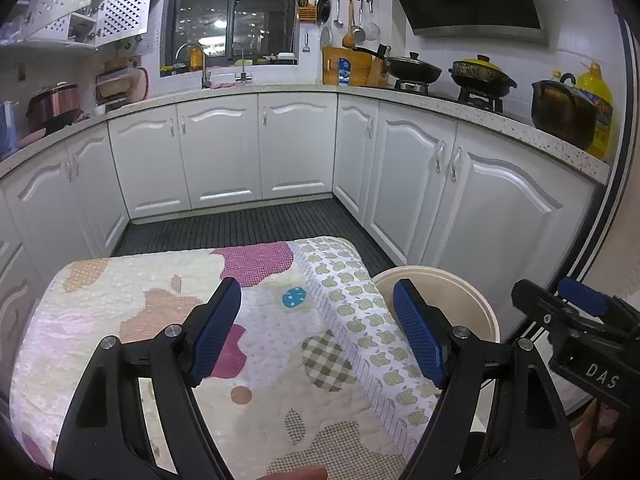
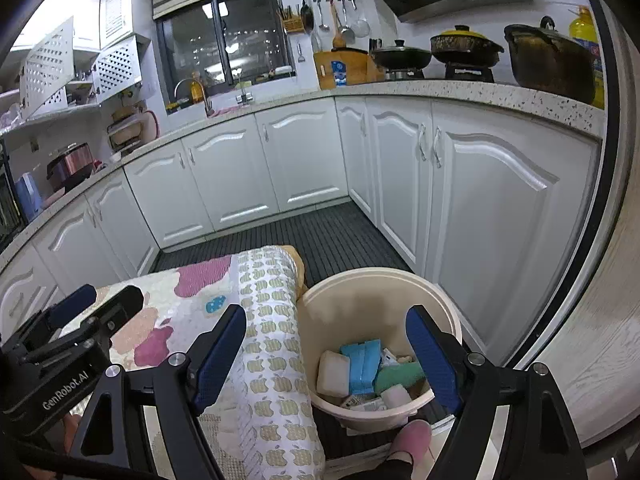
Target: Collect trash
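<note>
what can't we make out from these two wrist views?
- Bucket, left wrist view: its contents are hidden by the near rim and the left gripper finger.
- Bucket contents, right wrist view: partly covered by the right gripper finger; the small scraps at the bottom are too small to identify.
- Patterned cloth: whatever it covers is hidden, and its near end is cut off by the frame.
- Pink slipper: the person above it is cut off.

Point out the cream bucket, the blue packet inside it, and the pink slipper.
cream bucket [image 2: 400, 280]: right wrist view, on the far inner wall below the rim.
blue packet [image 2: 362, 366]: right wrist view, on its flat front face.
pink slipper [image 2: 412, 436]: right wrist view, on the toe top.
</note>
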`<state>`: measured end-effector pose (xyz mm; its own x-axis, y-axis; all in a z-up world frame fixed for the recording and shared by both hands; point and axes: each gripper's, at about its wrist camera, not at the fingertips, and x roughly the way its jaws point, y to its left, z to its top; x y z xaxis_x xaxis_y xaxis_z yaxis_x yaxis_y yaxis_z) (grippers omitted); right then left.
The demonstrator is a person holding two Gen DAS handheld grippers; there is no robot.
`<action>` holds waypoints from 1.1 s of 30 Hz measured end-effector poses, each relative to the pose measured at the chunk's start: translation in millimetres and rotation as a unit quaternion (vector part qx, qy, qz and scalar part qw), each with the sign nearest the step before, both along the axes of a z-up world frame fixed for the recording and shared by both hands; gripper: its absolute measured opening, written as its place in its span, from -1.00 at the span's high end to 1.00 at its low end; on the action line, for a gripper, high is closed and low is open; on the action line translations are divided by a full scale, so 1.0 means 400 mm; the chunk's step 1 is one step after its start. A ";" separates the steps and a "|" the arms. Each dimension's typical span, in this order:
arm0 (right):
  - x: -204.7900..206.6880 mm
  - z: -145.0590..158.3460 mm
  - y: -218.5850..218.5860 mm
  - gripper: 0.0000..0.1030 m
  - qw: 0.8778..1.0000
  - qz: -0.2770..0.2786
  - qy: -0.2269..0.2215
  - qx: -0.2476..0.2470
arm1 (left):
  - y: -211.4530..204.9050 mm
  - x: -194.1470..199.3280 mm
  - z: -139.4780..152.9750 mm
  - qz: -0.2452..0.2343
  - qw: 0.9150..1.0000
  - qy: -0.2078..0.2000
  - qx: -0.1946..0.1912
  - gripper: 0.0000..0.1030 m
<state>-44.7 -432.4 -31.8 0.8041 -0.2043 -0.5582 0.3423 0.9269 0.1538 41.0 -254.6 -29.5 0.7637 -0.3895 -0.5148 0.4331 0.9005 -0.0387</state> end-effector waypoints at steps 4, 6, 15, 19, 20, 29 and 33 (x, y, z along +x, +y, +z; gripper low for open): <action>0.000 0.012 0.004 -0.57 1.000 -0.006 -0.003 -0.011 | 0.003 0.001 0.001 0.003 1.000 -0.001 -0.007 -0.52; -0.001 0.015 0.005 -0.58 1.000 -0.008 -0.005 -0.016 | 0.003 0.001 0.002 0.005 1.000 -0.003 -0.006 -0.52; 0.001 0.021 0.012 -0.58 1.000 -0.010 -0.005 -0.027 | 0.000 -0.008 0.002 0.007 1.000 -0.011 -0.005 -0.52; 0.001 0.026 0.013 -0.60 0.999 -0.013 -0.006 -0.034 | 0.000 -0.009 0.003 0.008 1.000 -0.012 -0.006 -0.52; 0.002 0.027 0.012 -0.61 0.999 -0.013 -0.007 -0.035 | 0.000 -0.010 0.002 0.008 1.000 -0.013 -0.006 -0.52; 0.009 0.037 0.019 -0.64 0.999 -0.014 -0.009 -0.049 | -0.001 -0.010 0.004 0.008 1.000 -0.020 -0.006 -0.52; 0.012 0.042 0.020 -0.64 0.999 -0.013 -0.011 -0.052 | -0.001 -0.010 0.005 0.009 1.000 -0.020 -0.006 -0.52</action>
